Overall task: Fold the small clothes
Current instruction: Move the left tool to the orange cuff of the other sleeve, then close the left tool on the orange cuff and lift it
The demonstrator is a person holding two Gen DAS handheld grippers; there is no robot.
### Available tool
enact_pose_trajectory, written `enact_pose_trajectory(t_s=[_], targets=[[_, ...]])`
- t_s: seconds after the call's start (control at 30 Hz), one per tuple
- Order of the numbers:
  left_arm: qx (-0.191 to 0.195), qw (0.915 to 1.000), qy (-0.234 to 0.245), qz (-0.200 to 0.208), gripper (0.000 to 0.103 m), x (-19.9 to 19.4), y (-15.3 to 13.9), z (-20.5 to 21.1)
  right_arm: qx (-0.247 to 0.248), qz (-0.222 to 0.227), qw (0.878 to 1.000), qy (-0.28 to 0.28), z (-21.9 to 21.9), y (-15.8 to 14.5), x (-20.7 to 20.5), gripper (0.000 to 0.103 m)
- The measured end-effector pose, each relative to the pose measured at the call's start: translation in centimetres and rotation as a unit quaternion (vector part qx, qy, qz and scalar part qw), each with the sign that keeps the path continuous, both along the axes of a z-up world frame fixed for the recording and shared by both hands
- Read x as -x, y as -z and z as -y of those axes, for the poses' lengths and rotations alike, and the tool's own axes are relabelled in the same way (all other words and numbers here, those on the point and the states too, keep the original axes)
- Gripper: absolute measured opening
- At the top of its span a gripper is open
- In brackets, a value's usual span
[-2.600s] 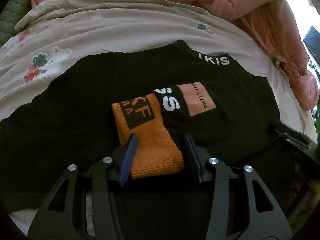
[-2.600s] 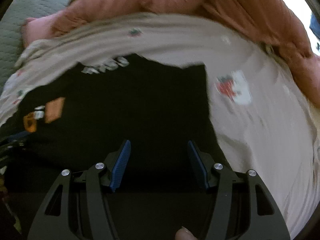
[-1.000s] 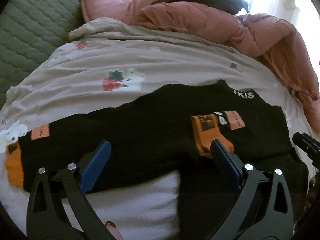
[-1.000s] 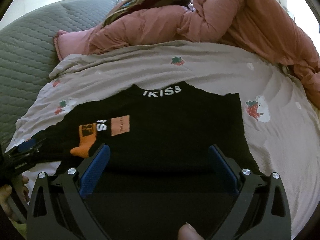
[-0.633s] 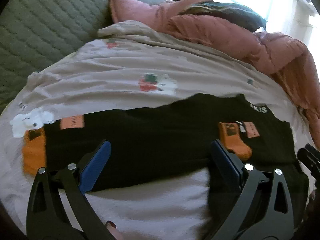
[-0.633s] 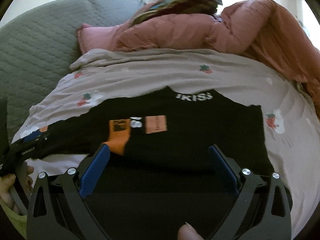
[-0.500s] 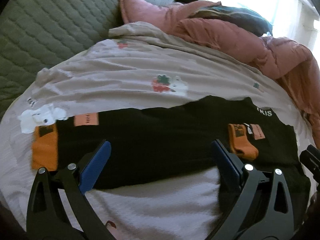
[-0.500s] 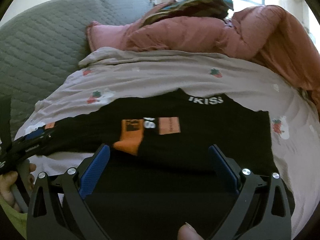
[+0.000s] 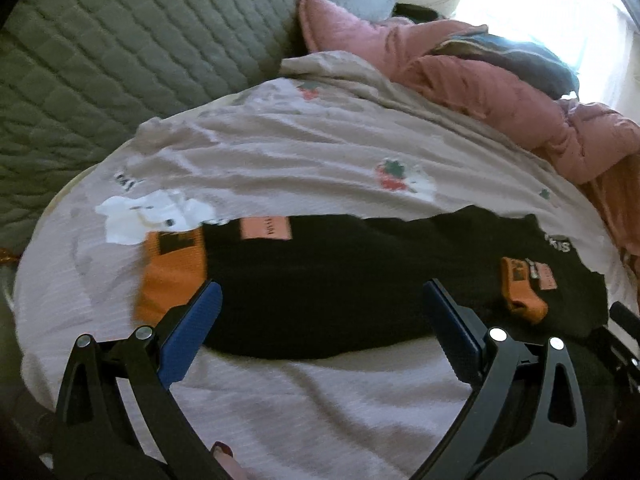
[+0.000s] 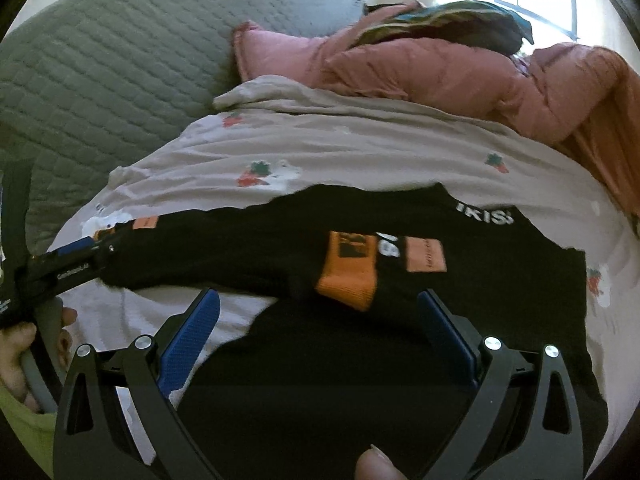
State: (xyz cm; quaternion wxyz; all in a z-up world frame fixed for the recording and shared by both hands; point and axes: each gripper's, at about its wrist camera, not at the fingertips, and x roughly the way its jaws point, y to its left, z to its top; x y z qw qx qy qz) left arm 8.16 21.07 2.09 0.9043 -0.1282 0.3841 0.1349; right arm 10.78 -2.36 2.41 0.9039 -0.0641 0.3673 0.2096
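Below, both wrist views show a black sweater [image 9: 340, 280] spread flat on a bed covered by a pale sheet [image 9: 320, 152] printed with small strawberries. One sleeve lies stretched out to the left, ending in an orange cuff [image 9: 170, 276] with a pink patch [image 9: 265, 228] just beside it on the sleeve. The other sleeve is folded across the body of the sweater, so that its own orange cuff [image 10: 349, 266] rests on the chest, next to a second pink patch [image 10: 425, 255] and below white lettering [image 10: 484, 214] at the collar. The left claw [image 9: 320, 320] hovers low over the stretched sleeve with its blue-padded fingers [image 9: 192, 332] spread wide and nothing between them; the left finger overlaps the edge of the orange cuff in the picture, though contact cannot be confirmed. The right claw [image 10: 320, 332] is likewise wide apart and holds nothing, poised over the lower body of the sweater, with the folded cuff lying ahead between its fingers. In the right wrist view the left claw appears at the far left edge, gripped by the person's hand [image 10: 24, 344], its tip close to the end of the outstretched sleeve. A thumb tip [image 10: 376, 462] shows at the bottom edge of the same view. Beyond the sheet lie a rumpled pink quilt [image 10: 440, 68], a pink pillow [image 10: 276, 56] and a grey quilted headboard [image 10: 120, 60], with a dark striped cloth [image 10: 440, 20] heaped on top of the quilt.
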Motion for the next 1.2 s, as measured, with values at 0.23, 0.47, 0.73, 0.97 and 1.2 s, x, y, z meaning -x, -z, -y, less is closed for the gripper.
enact_pose_trajectory(t_s=[0.23,0.47,0.73,0.97,1.2], targets=[[0.011,0.9994,-0.029,-0.016,0.093,1.4,0.6,-2.6,0.004,-0.001,1.000,-0.017,-2.2,0.1,-0.5,0.098],[0.059,0.9961,-0.048,-0.046,0.093,1.8,2.4,-4.9,0.000,-0.005,1.000,-0.023,-3.6,-0.3,-1.3,0.098],[0.141,0.9869,-0.057,-0.054,0.069,1.6,4.6,-7.0,-0.014,-0.007,1.000,-0.016,-3.0,0.7,-0.7,0.098],[0.185,0.9794,-0.080,-0.013,0.033,1.2,5.0,-8.5,-0.025,-0.018,0.999,0.007,-0.8,1.8,-1.0,0.098],[0.165,0.9837,-0.065,0.031,0.009,0.6,3.7,-7.6,-0.039,-0.029,0.998,0.031,1.3,2.5,-1.7,0.098]])
